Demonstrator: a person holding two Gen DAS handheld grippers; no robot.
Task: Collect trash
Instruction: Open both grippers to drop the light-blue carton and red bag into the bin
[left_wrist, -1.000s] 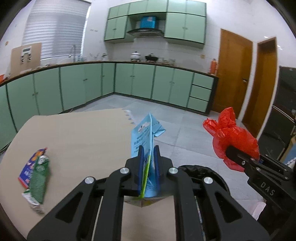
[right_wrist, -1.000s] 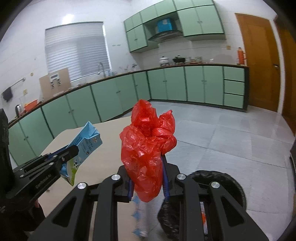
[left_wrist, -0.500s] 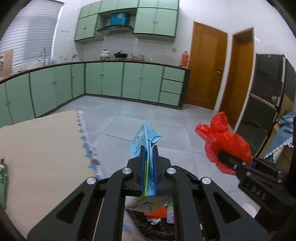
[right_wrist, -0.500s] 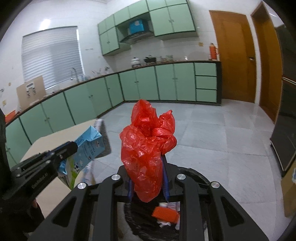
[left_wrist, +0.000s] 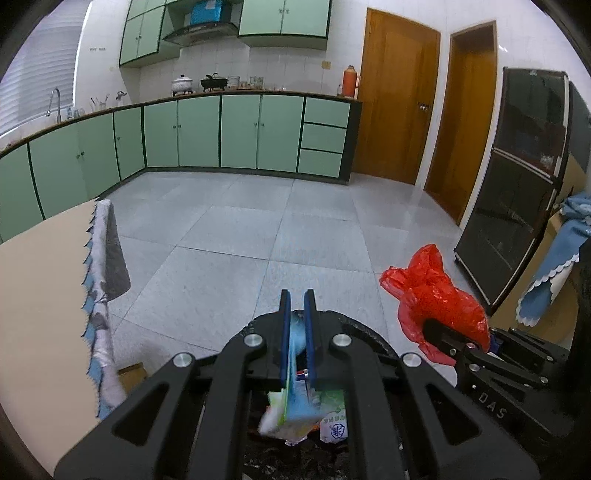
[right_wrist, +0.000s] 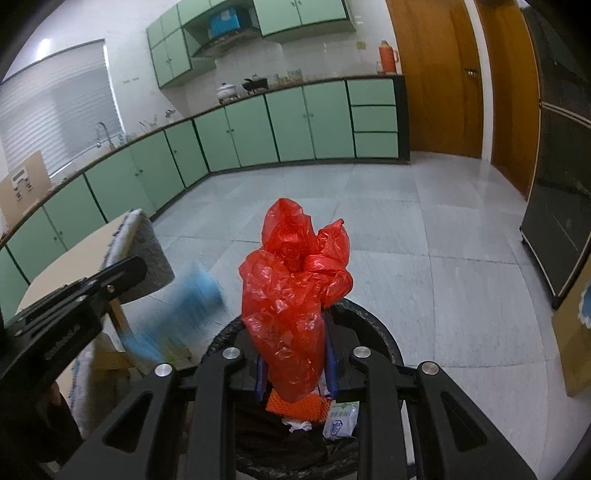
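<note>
The left gripper (left_wrist: 296, 314) has its two blue-lined jaws nearly together, a narrow gap showing between the tips; a blue carton (left_wrist: 295, 402) sits blurred low between and below the jaws, and whether the pads press on it cannot be told; in the right wrist view the same carton (right_wrist: 192, 299) is a blue smear just beyond the left gripper's black fingers (right_wrist: 118, 271); the right gripper (right_wrist: 295, 373) is clamped on a crumpled red plastic bag (right_wrist: 295, 288), which stands up out of the jaws; below both tools lies a black-lined trash bin (right_wrist: 369, 325) holding an orange net (right_wrist: 295, 404), a white packet (right_wrist: 341, 419) and scraps of paper; to the left a beige table (left_wrist: 40, 280) with a patterned cloth edge (left_wrist: 99, 277) hanging over its side; beyond, grey floor tiles (left_wrist: 314, 229), green cabinets (left_wrist: 236, 133) at the far wall, wooden doors (left_wrist: 395, 103) to the right.
</note>
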